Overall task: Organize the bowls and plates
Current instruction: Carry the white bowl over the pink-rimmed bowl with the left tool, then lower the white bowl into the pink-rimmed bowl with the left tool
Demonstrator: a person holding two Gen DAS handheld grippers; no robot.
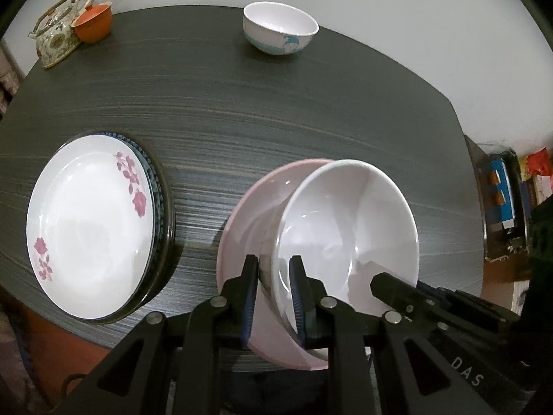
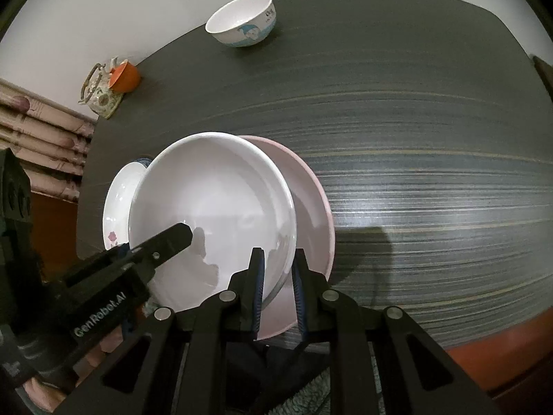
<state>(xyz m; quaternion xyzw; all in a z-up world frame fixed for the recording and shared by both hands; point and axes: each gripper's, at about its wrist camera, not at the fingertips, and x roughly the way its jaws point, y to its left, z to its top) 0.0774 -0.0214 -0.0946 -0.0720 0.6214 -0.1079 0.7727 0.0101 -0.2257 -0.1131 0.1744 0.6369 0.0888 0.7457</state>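
A plain white bowl hangs tilted over a wider pink bowl that rests on the dark table. My left gripper is shut on the white bowl's near rim. My right gripper is shut on the rim of the same white bowl, with the pink bowl just behind it. Each gripper shows in the other's view: the right gripper and the left gripper. Whether the two bowls touch, I cannot tell. A small white bowl with a blue figure stands at the far edge.
A stack of plates, topped by a white one with pink flowers, lies at the left. A flowered teapot and an orange cup stand at the far left corner. Boxes sit beyond the table's right edge.
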